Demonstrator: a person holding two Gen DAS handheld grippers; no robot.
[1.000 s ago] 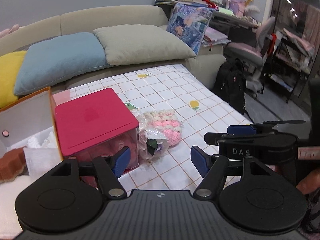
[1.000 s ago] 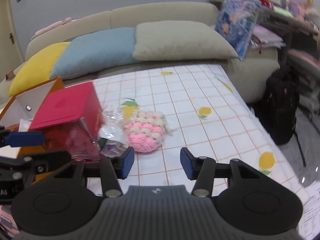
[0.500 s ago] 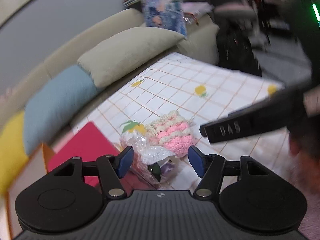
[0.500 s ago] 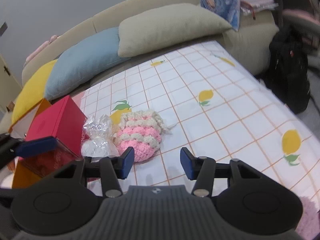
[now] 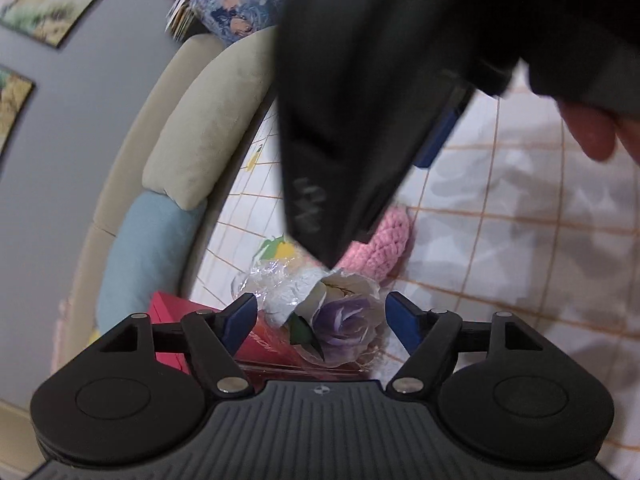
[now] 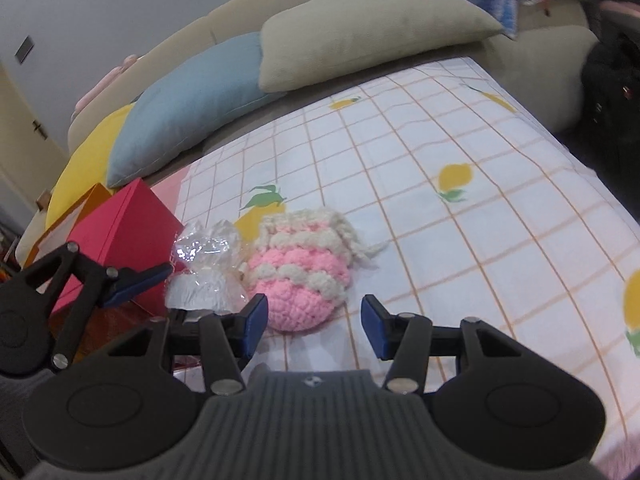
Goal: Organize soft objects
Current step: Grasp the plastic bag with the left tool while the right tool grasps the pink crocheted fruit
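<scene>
A small purple and white fabric flower wrapped in crinkled clear cellophane (image 5: 336,316) lies directly ahead of the left gripper (image 5: 320,320), framed between its two blue-padded jaws, which have just been opening and stand wide apart on either side of the wrapping without pressing on it. Just beyond the flower, farther out from those jaws, sits a round pink and cream crocheted yarn pouch (image 5: 384,240), touching the cellophane; most of it is hidden in the left wrist view by the blurred black body of the other tool passing close to the lens. In the right wrist view the right gripper (image 6: 314,320) hovers with its jaws released and nothing between them; they too have just been opening. The crocheted pouch (image 6: 300,276) lies just ahead of them, nearer the left-hand jaw, and the cellophane bundle (image 6: 204,272) rests against the pouch on the far side of that jaw. The left gripper (image 6: 136,278) reaches in from the left edge there, one blue pad beside the wrapping. To the left of the flower stands a red lidded box (image 6: 120,236), with an orange open box (image 6: 68,216) behind it. Everything rests on a white cloth with an orange grid and printed lemons (image 6: 460,208). Beyond the cloth, well ahead of both jaws, a beige sofa (image 6: 240,12) carries a yellow cushion (image 6: 84,160), a light blue cushion (image 6: 192,96) and a grey-green cushion (image 6: 360,28).
</scene>
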